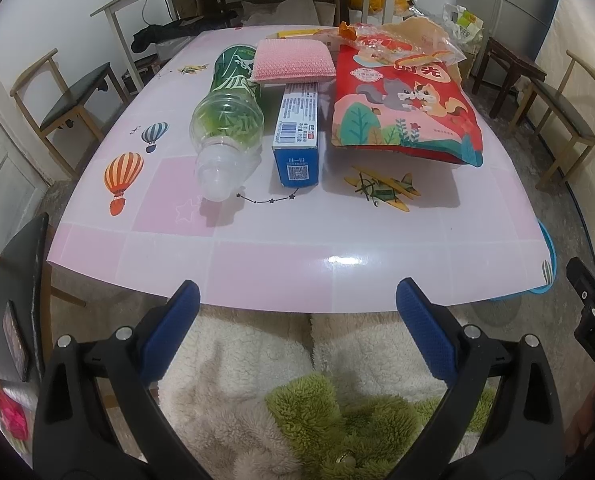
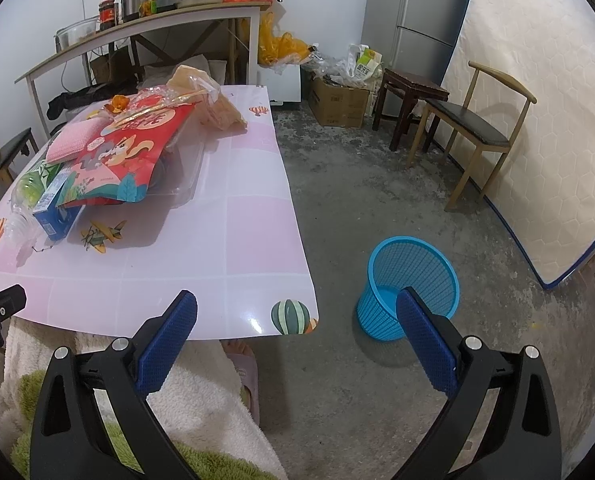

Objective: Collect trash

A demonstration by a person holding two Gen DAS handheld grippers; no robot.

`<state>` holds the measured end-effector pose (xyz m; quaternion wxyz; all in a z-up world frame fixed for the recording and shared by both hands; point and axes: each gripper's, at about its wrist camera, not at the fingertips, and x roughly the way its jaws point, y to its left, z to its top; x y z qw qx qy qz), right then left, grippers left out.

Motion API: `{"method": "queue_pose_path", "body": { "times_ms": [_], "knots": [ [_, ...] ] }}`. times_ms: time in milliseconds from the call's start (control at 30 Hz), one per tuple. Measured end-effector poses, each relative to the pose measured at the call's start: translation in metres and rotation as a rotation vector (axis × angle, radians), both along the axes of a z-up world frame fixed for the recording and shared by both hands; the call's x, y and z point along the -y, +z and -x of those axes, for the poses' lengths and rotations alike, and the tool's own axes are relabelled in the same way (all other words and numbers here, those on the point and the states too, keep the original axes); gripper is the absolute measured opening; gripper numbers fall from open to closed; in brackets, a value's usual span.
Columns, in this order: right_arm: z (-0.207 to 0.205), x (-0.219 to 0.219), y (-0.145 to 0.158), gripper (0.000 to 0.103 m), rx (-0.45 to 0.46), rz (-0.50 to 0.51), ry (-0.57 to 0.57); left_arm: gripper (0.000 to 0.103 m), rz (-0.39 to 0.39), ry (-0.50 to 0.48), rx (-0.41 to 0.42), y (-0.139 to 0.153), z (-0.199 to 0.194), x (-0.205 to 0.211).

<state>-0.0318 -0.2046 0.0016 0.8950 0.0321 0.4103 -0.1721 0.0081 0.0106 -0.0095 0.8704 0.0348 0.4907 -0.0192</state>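
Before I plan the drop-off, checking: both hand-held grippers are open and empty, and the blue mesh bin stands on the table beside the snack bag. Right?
Not quite. The blue mesh bin stands on the floor off the table's corner, as the right wrist view shows. Both the left hand-held gripper and right hand-held gripper are open and empty.
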Motion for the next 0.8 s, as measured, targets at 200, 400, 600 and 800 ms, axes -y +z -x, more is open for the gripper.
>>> {"method": "queue_pose_path", "body": {
  "times_ms": [200,400,600,800],
  "knots": [
    [0.001,0.001,-0.001,0.097,0.002,0.000,0.000,0.095,0.000,0.000,0.000,0.000,0.000,0.000],
    [-0.001,0.003,0.001,0.097,0.019,-0.009,-0.002,0.095,-0.002,0.005,0.006,0.000,-0.001,-0.001],
    [-0.013,0.001,0.014,0.097,0.061,-0.006,0.009,0.095,0.003,0.024,0.052,0.009,-0.011,-0.010],
    [-0.037,-0.006,0.041,0.097,0.172,0.027,0.021,0.095,-0.038,0.086,0.161,0.032,-0.030,-0.034]
  ]
}}
